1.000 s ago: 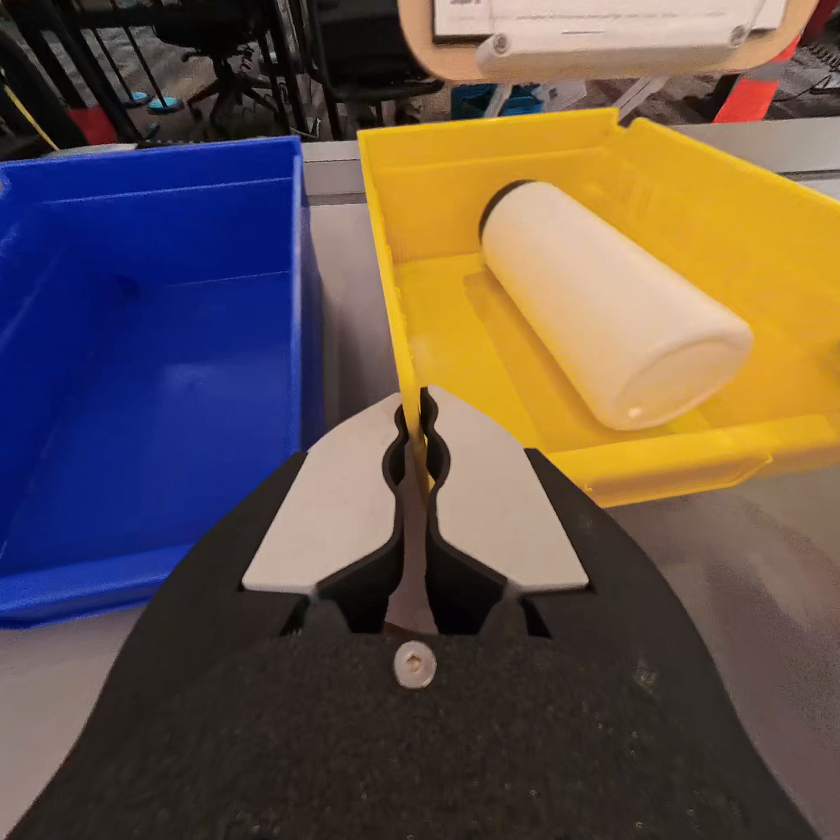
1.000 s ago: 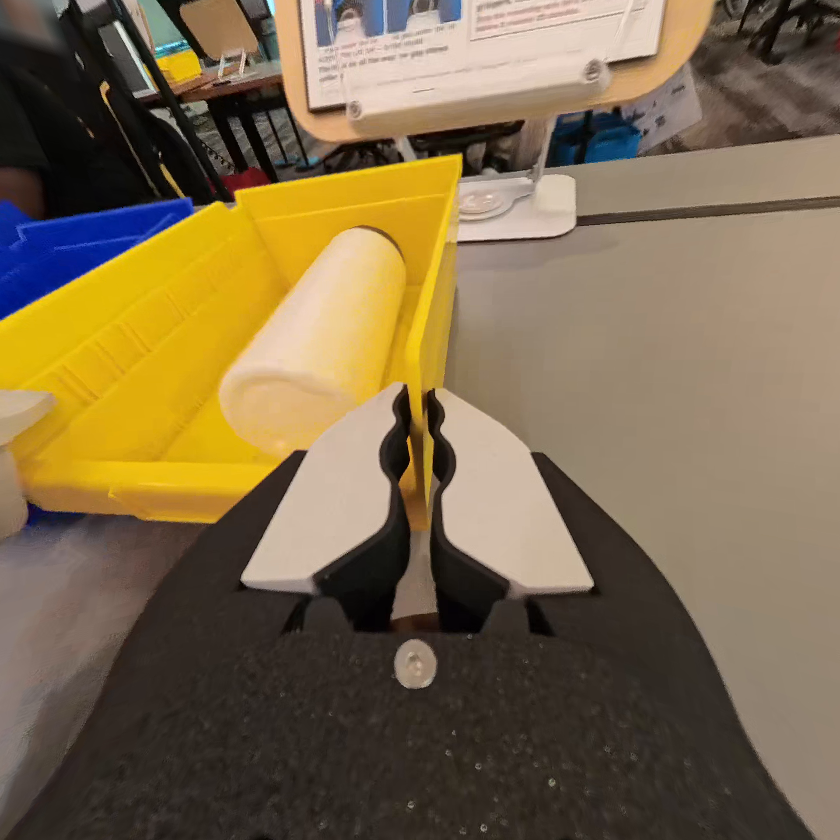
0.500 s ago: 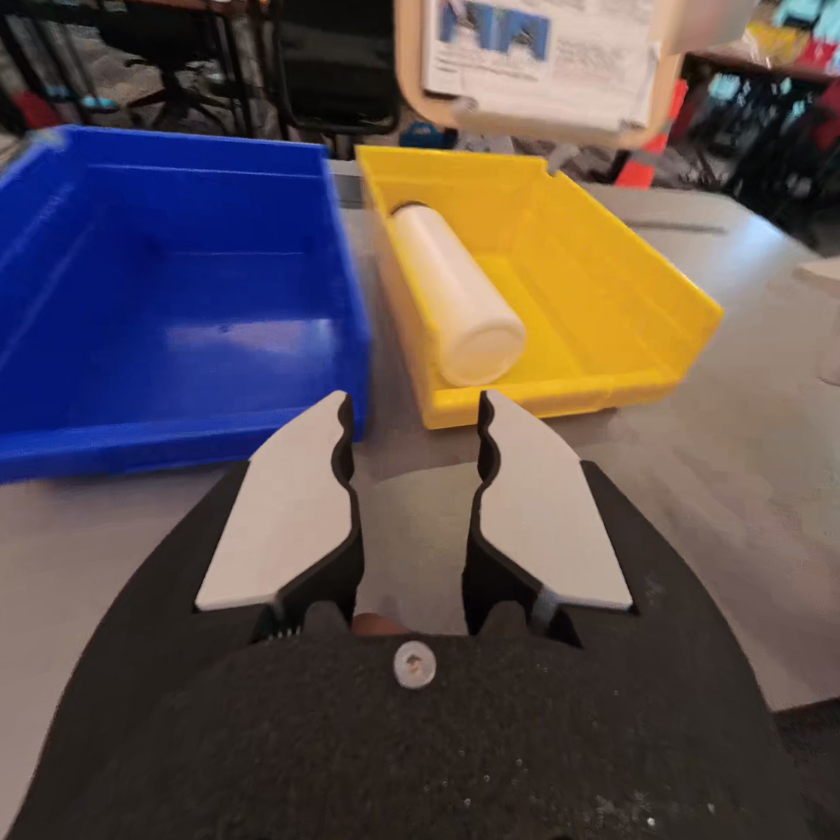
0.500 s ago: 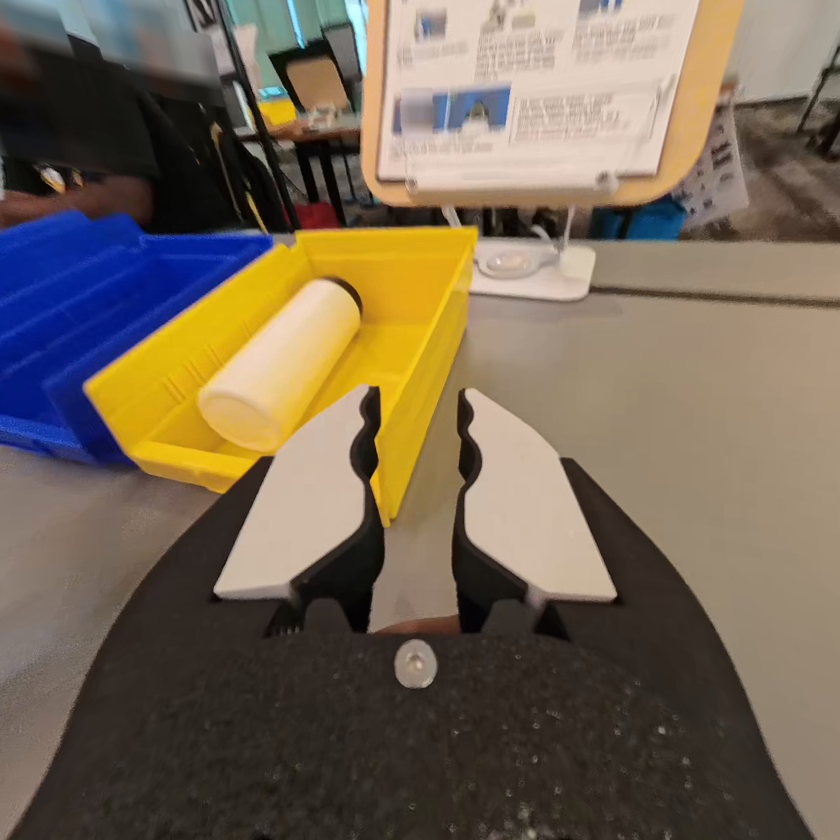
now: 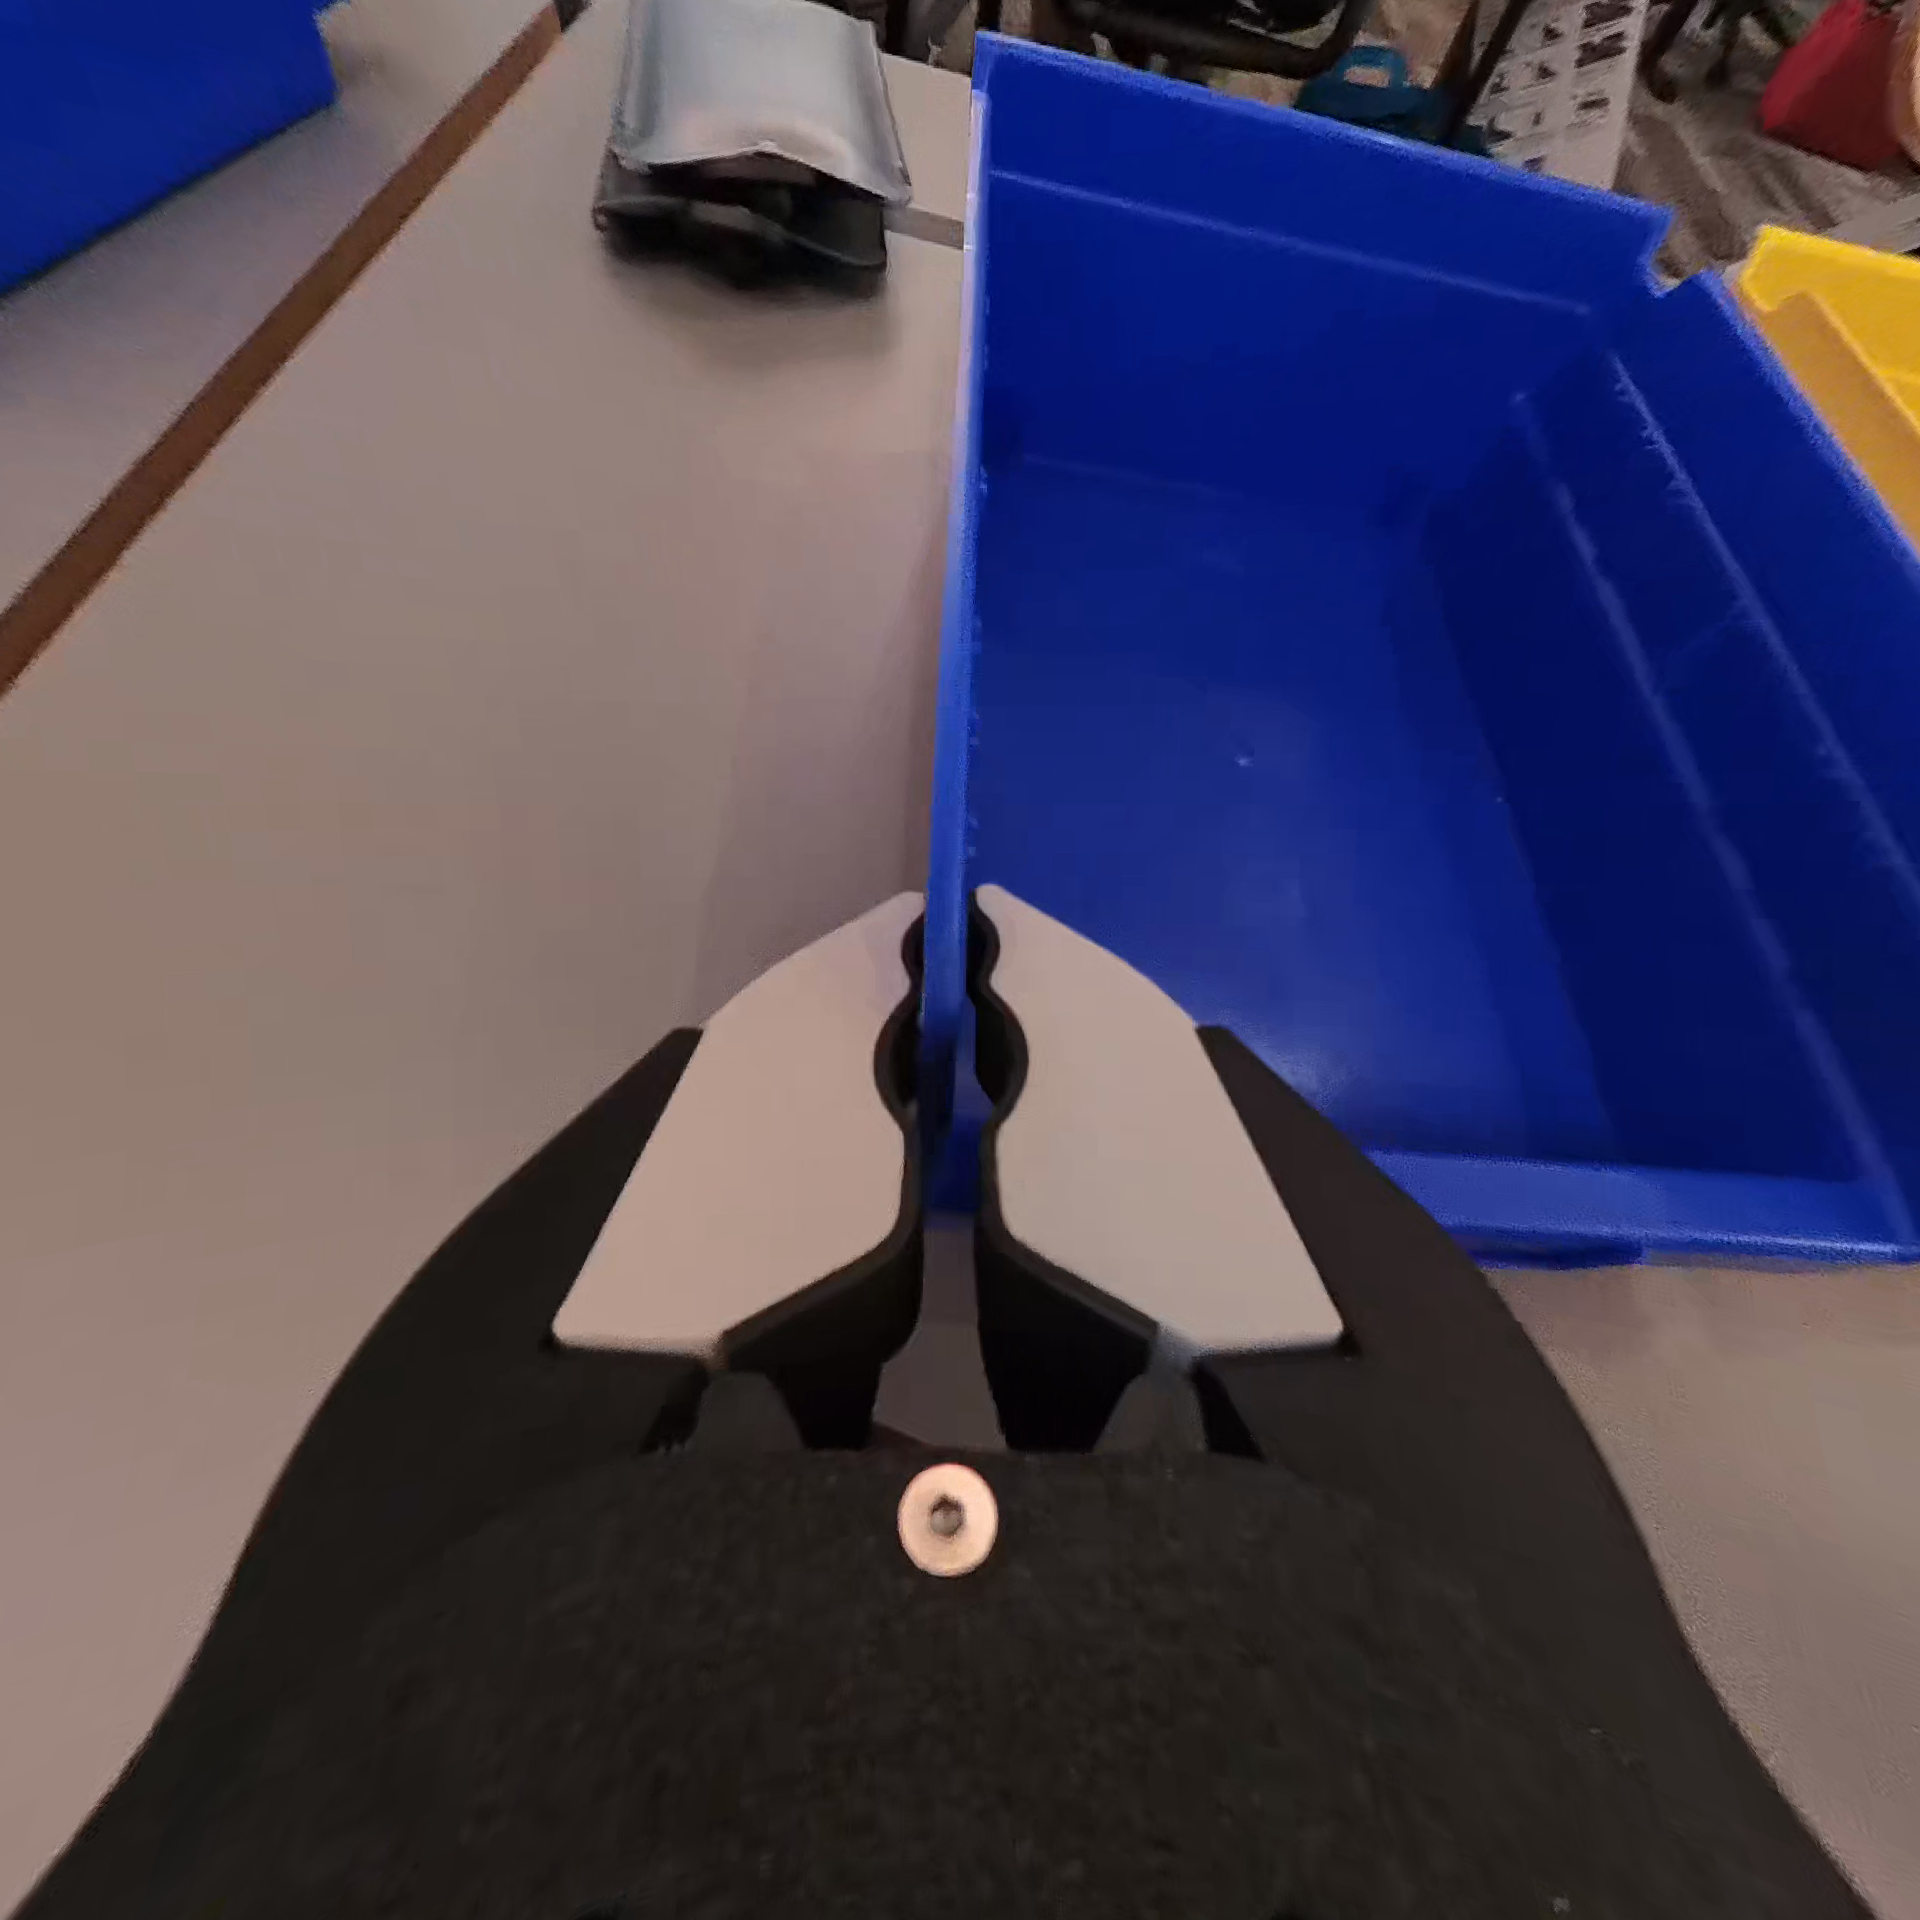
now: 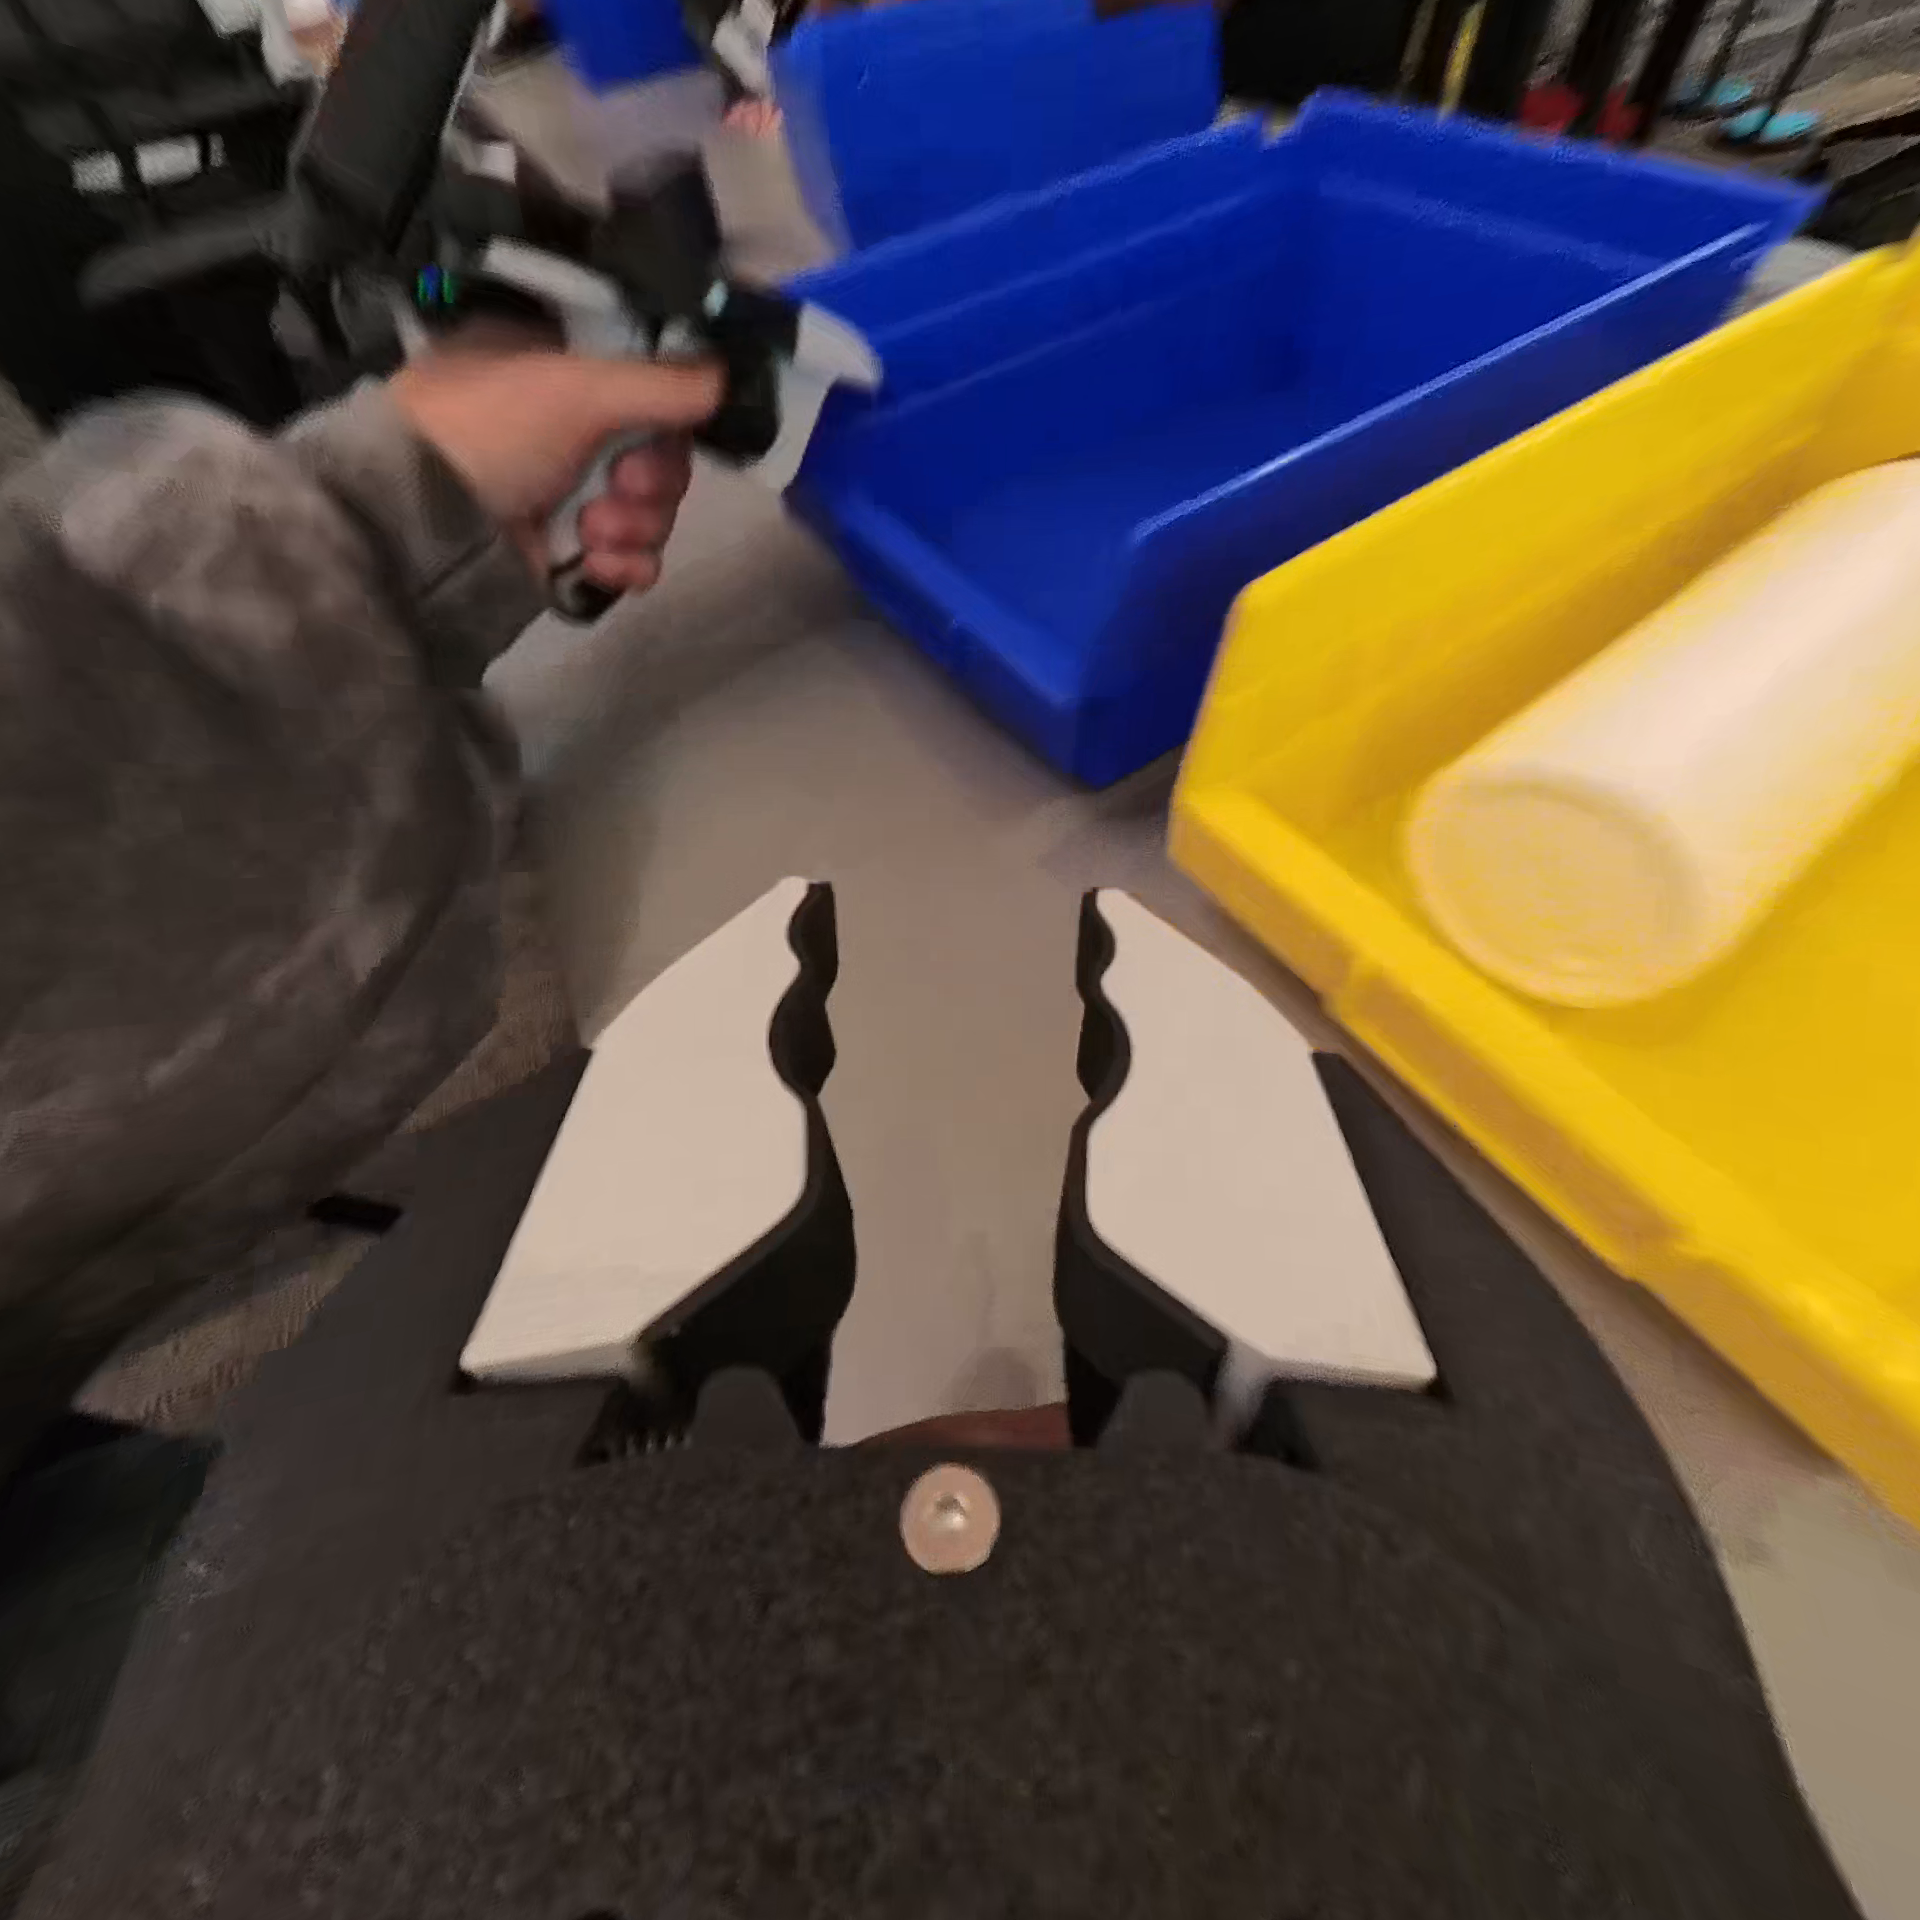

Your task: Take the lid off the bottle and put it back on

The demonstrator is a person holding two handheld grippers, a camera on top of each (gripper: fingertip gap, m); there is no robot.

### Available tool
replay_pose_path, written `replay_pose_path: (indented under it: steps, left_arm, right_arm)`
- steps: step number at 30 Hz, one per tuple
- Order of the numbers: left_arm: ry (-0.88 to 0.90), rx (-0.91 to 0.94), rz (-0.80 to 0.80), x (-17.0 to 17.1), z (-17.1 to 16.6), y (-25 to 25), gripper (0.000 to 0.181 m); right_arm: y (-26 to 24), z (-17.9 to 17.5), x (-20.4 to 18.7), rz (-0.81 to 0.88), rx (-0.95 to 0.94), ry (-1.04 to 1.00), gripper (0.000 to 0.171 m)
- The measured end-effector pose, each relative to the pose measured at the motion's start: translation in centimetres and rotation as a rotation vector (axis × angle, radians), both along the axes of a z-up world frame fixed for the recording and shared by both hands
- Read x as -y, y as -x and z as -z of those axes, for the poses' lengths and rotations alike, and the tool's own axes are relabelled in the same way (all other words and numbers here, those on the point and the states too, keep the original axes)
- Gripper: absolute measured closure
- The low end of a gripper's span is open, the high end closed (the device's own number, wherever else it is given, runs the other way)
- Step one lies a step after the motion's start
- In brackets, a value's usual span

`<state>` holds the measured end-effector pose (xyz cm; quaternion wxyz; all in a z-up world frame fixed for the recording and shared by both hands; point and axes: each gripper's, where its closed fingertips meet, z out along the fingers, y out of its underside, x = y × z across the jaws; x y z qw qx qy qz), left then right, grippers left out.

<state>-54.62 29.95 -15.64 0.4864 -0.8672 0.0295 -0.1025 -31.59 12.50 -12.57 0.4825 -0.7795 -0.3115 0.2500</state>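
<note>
Cream cylindrical plastic bottle (image 6: 1662, 748) lies on its side in the yellow plastic bin (image 6: 1455, 1132), forward-right of the spread, empty right gripper (image 6: 956, 904); left gripper (image 5: 948, 904), farther off, pinches the blue plastic bin (image 5: 1455, 727) wall.

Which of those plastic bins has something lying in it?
The yellow bin: a cream bottle lies on its side inside. The blue bin beside it holds nothing visible; the left gripper is clamped on its wall.

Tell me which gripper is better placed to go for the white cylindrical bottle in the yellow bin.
Probably the right gripper: it is open, empty, beside the yellow plastic bin holding the white cylindrical bottle. The left gripper is shut on the blue plastic bin wall.
</note>
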Motion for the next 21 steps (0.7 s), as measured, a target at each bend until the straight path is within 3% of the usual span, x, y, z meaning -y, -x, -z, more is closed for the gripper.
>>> replay_pose_path:
  steps: [3,6,8,13,16,21]
  left_arm:
    - [-0.038,-0.067,0.008,2.3,0.1,-0.3,0.179]
    - [-0.017,-0.062,-0.045,6.3,0.1,-0.1,0.178]
    - [-0.006,-0.064,-0.067,9.0,0.1,0.1,0.178]
    - [0.001,-0.016,-0.107,14.3,0.1,0.0,0.178]
    - [0.004,-0.008,-0.112,16.4,0.1,-0.5,0.177]
    - [-0.050,-0.080,-0.128,18.8,-1.7,-0.7,0.177]
  right_arm:
    - [2.4,2.7,0.6,-0.041,0.123,0.020,0.127]
    - [4.0,2.6,0.0,0.007,0.075,0.012,0.115]
    - [4.7,2.1,-1.0,0.083,0.014,0.017,0.106]
    - [4.8,1.4,-3.7,0.324,0.007,-0.037,0.111]
    - [4.4,2.2,-3.9,0.404,0.068,-0.028,0.149]
    - [4.0,0.8,-3.8,0.468,0.096,-0.051,0.165]
